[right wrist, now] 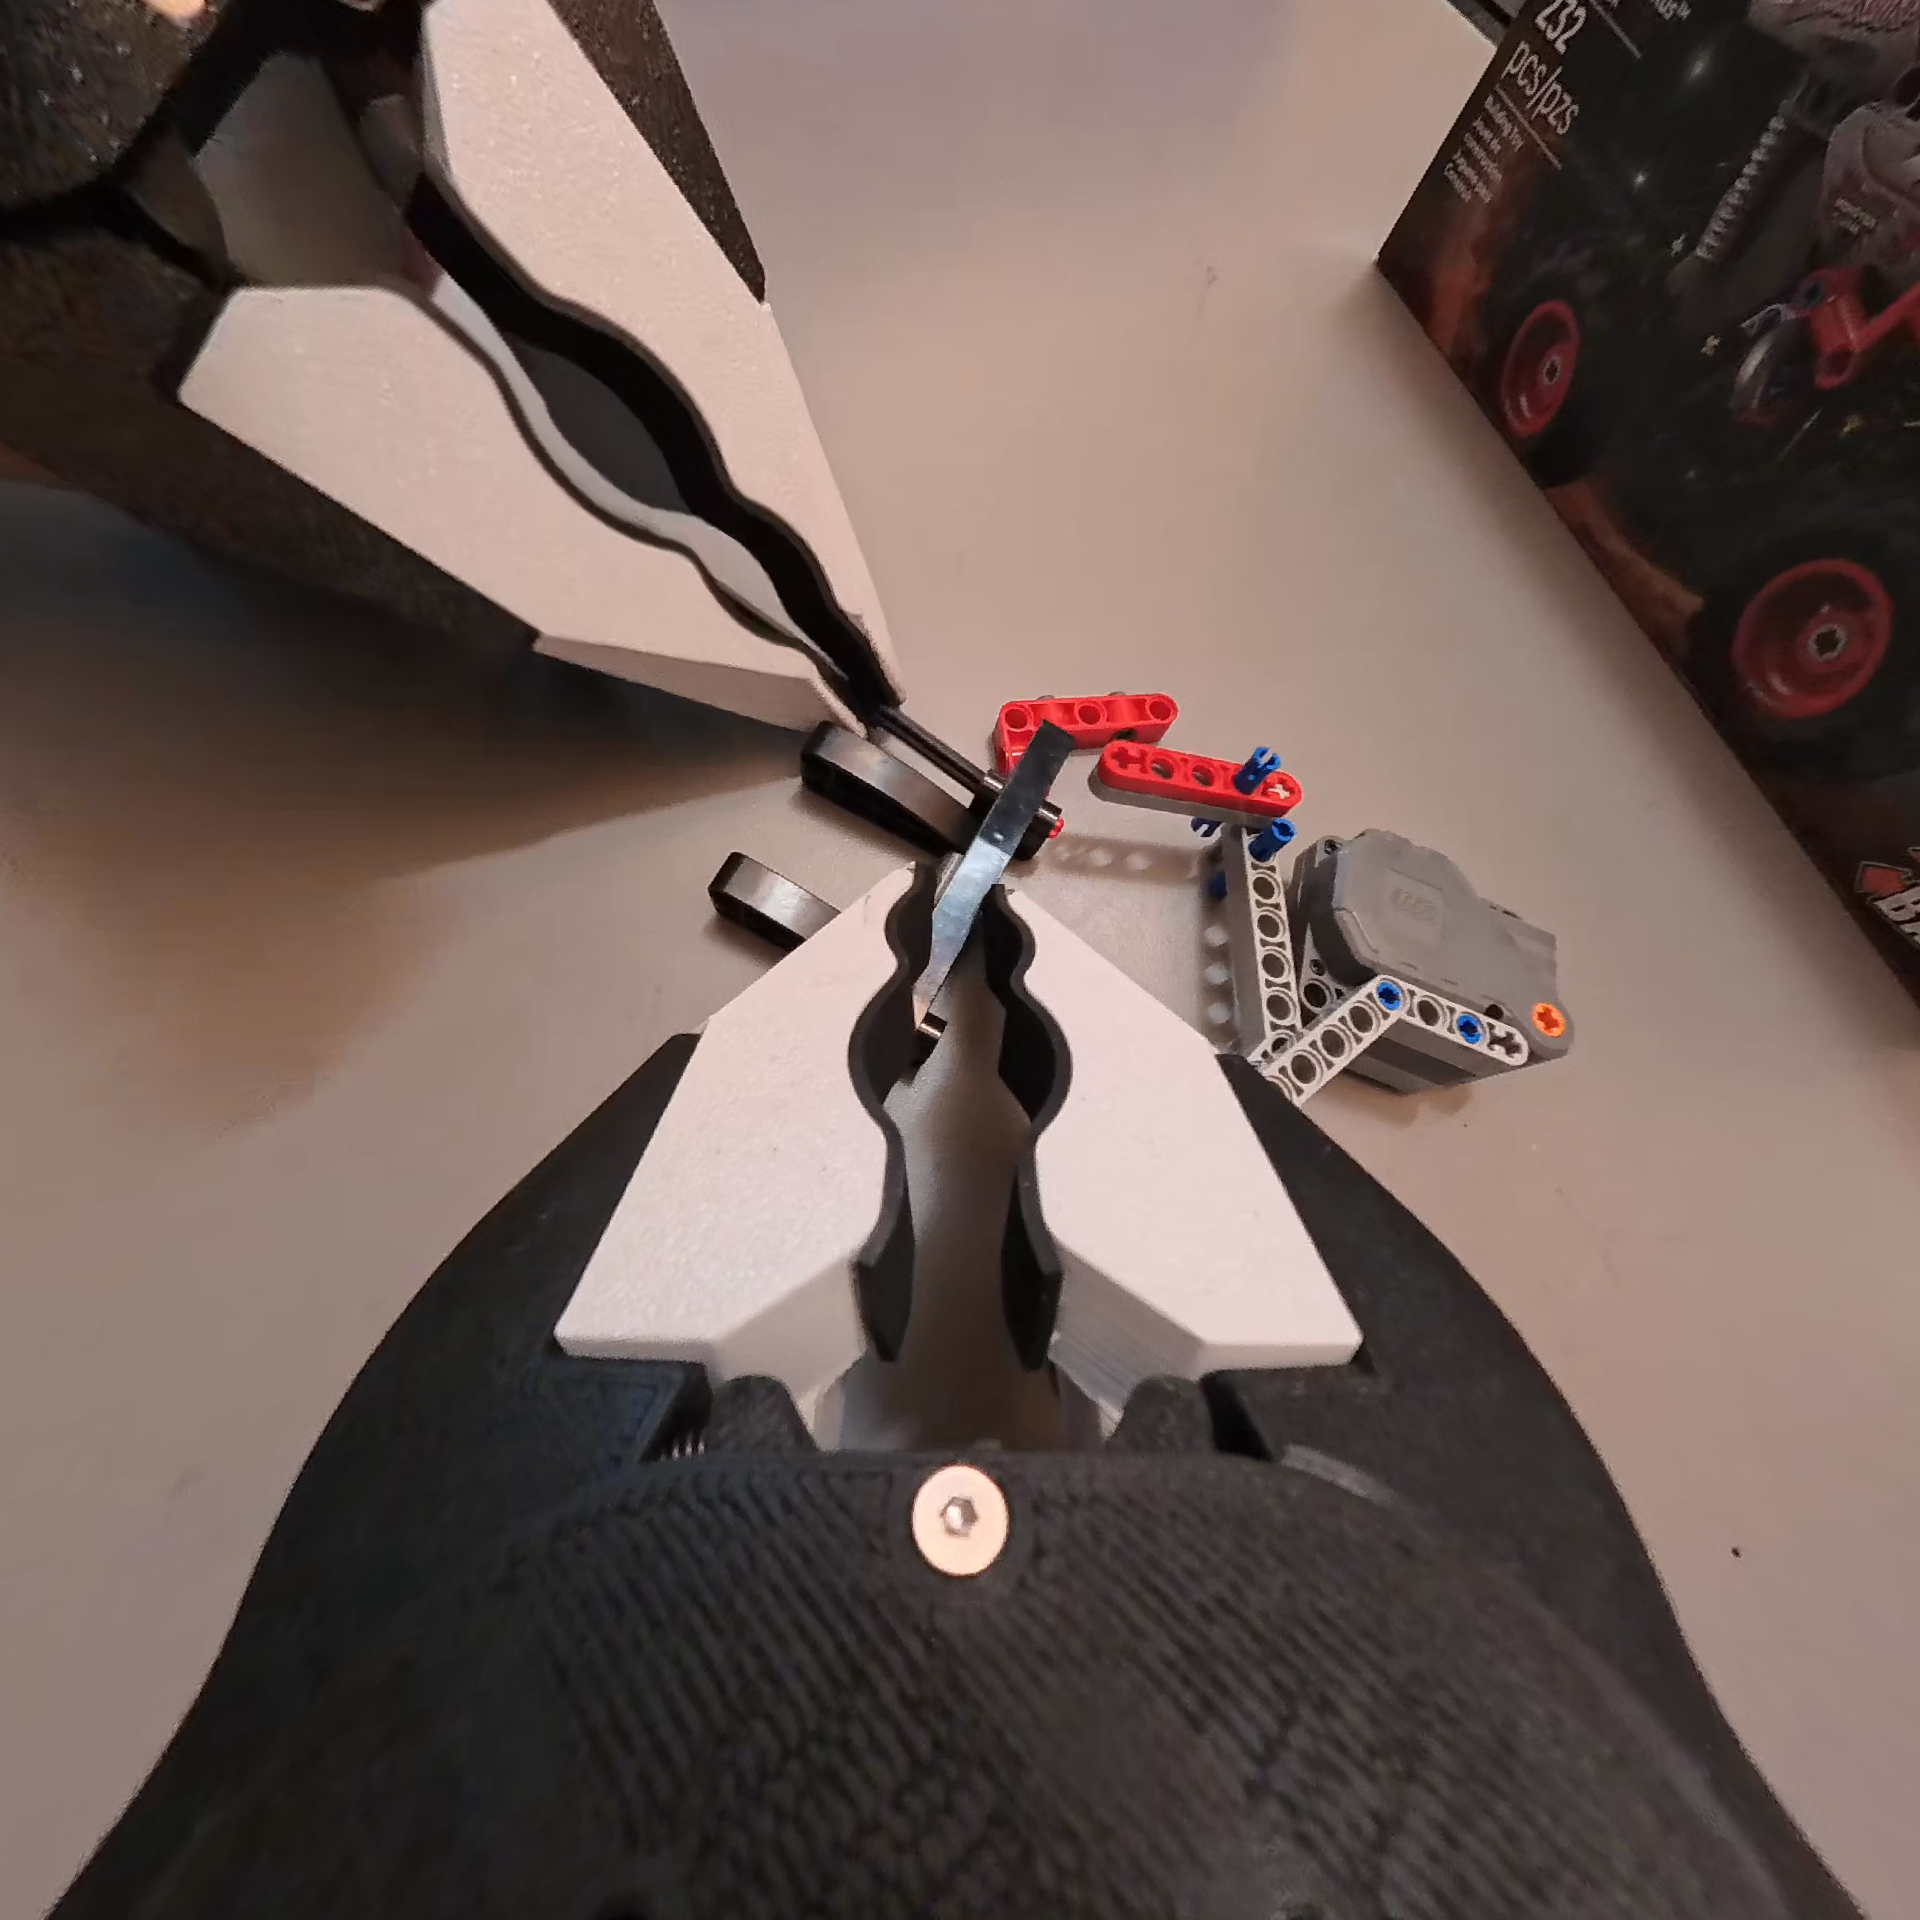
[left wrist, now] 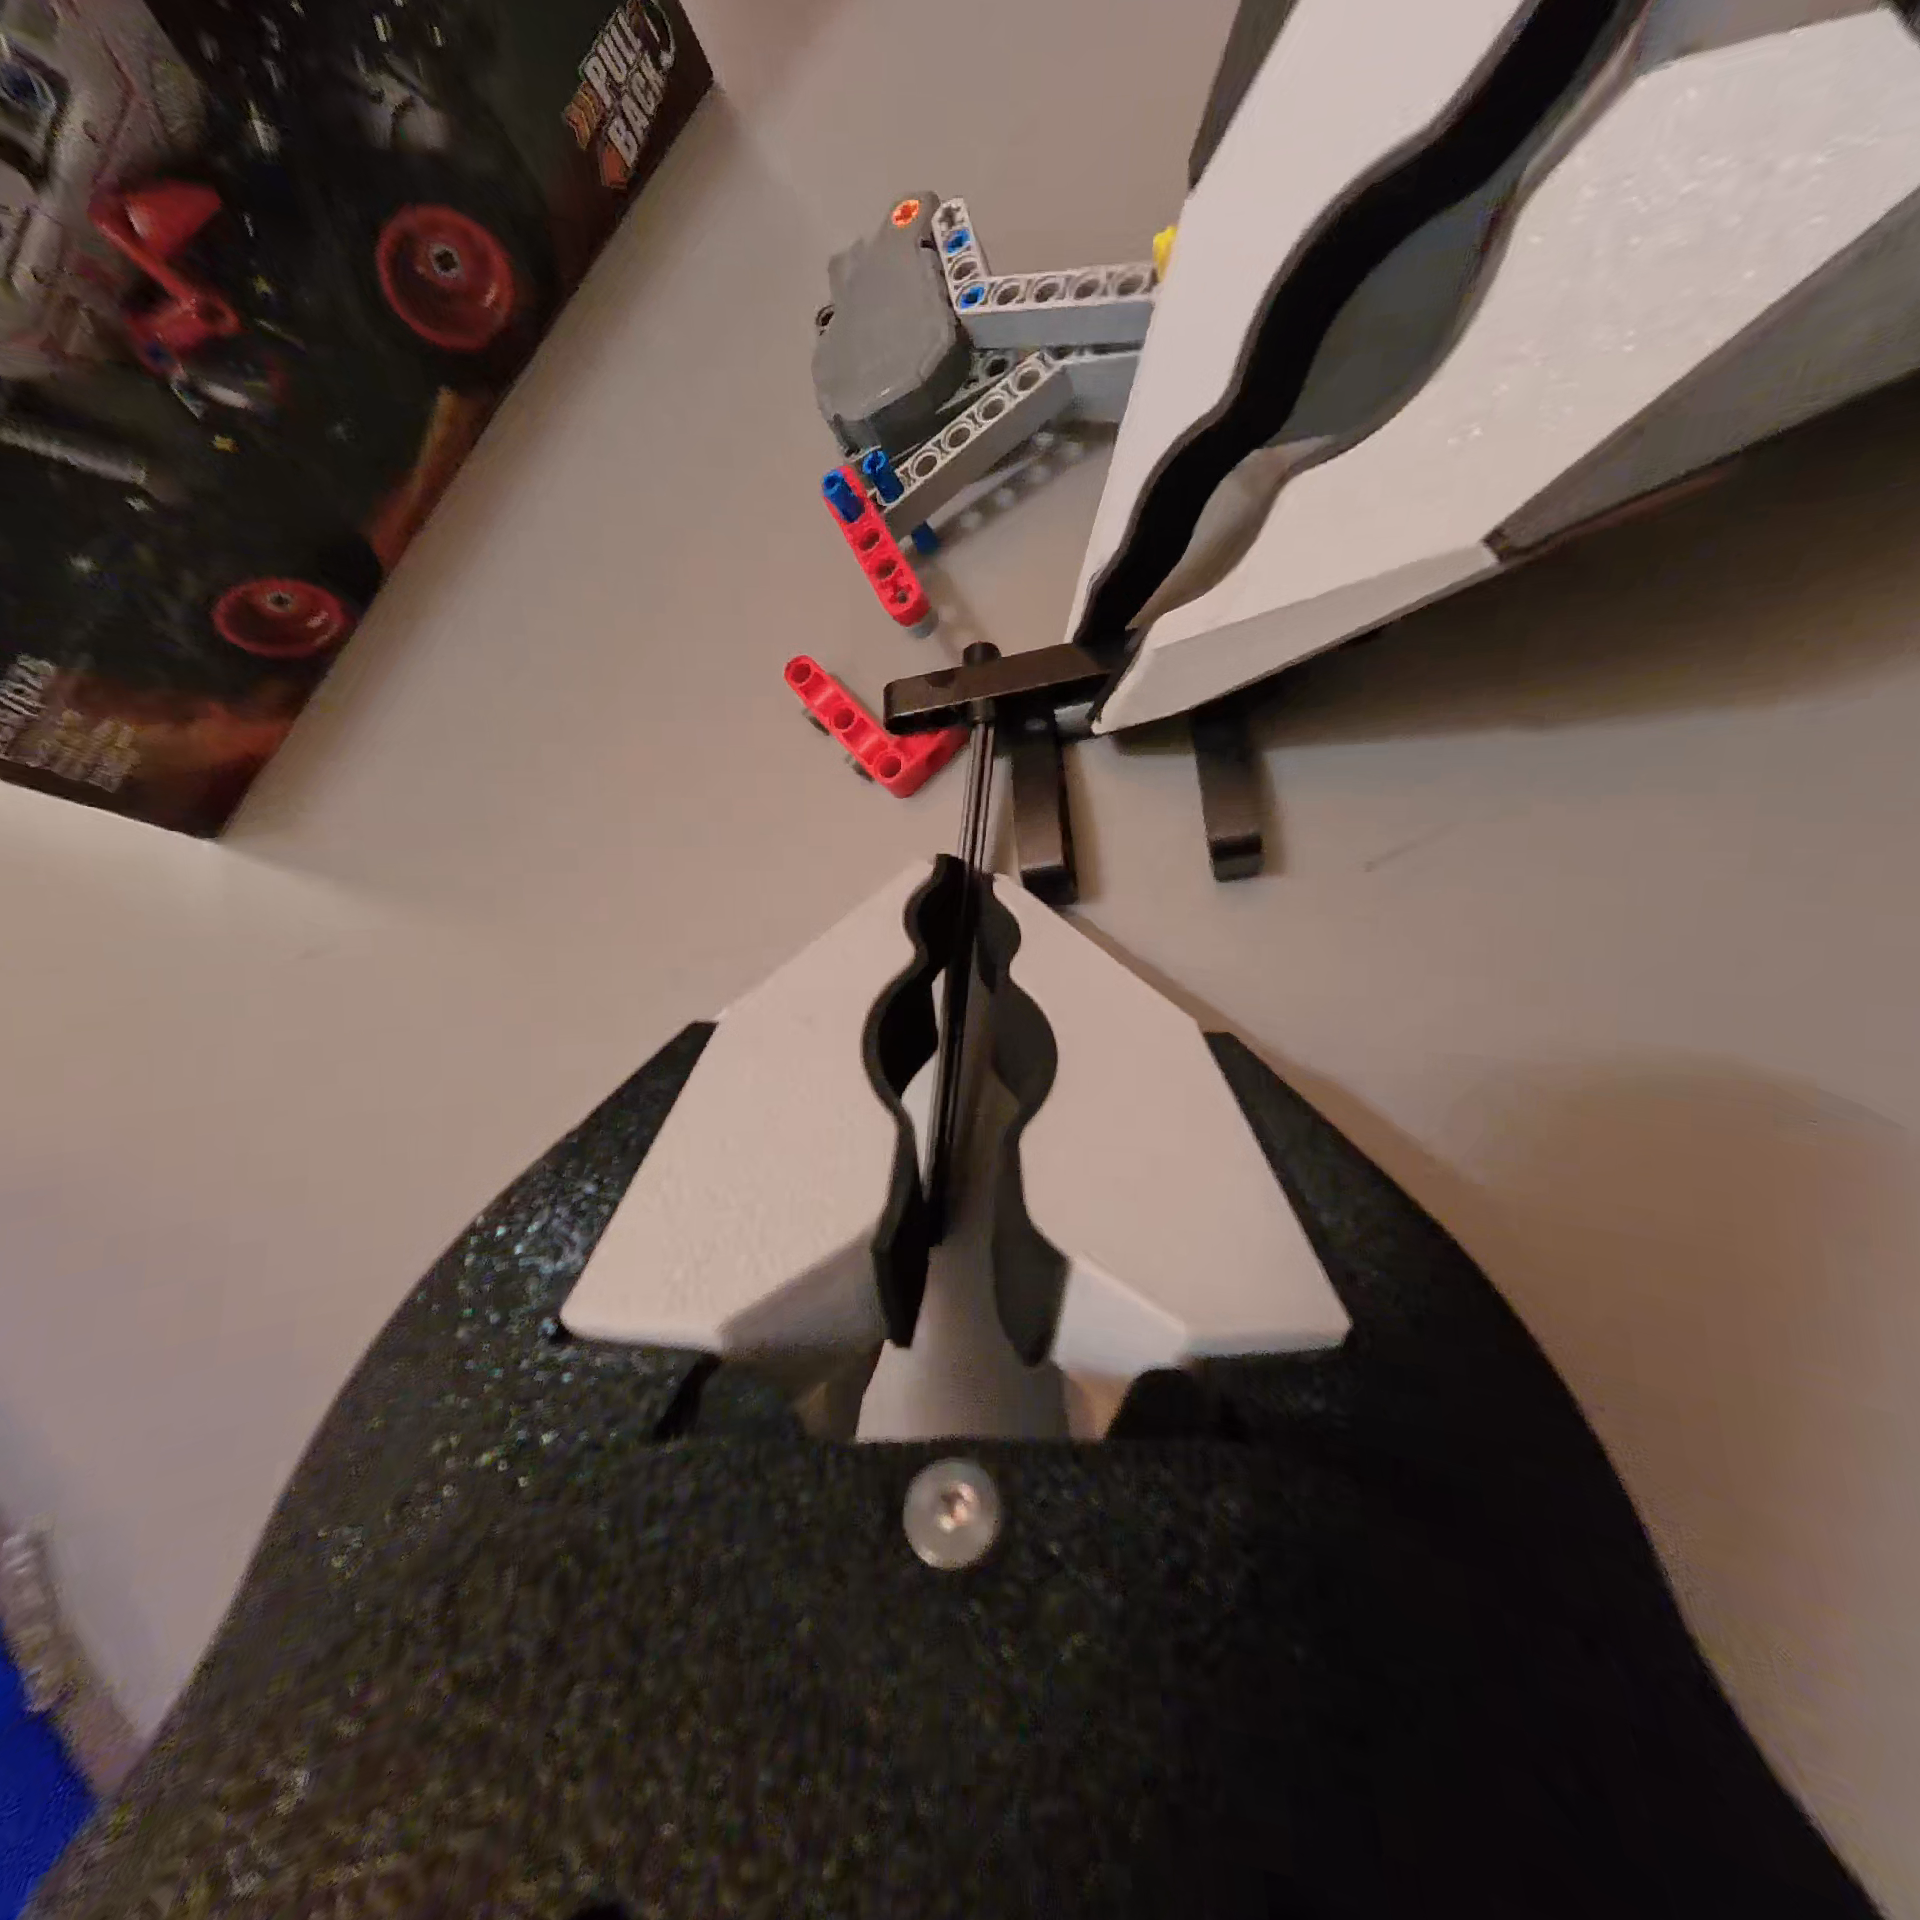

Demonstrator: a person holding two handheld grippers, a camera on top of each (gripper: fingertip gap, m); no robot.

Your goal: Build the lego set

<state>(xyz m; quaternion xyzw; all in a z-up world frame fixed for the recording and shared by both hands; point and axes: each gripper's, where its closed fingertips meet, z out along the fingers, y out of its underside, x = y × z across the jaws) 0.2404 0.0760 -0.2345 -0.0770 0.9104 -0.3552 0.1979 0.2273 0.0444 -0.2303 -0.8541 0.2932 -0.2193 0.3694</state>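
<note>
My left gripper (left wrist: 966, 873) is shut on a thin black beam (left wrist: 975, 790), seen edge-on and pointing away. My right gripper (left wrist: 1107, 665) comes in from the upper right, shut on a second thin black beam (left wrist: 997, 688). The two beams cross at a small black pin just above the table. In the right wrist view, my right gripper (right wrist: 951, 883) holds its glossy black beam (right wrist: 1003, 831) tilted up to the right. The left gripper (right wrist: 878, 696) reaches in from the upper left with its beam (right wrist: 940, 764) touching it.
Two loose black beams (left wrist: 1042, 821) (left wrist: 1233, 810) lie under the grippers. A red L-shaped beam (left wrist: 852, 727), a red beam with a blue pin (left wrist: 873, 540) and a grey motor block with grey beams (left wrist: 894, 343) lie beyond. The set's box (left wrist: 260, 364) stands at the left. My hands' fingertips stand some 4 cm from each other.
</note>
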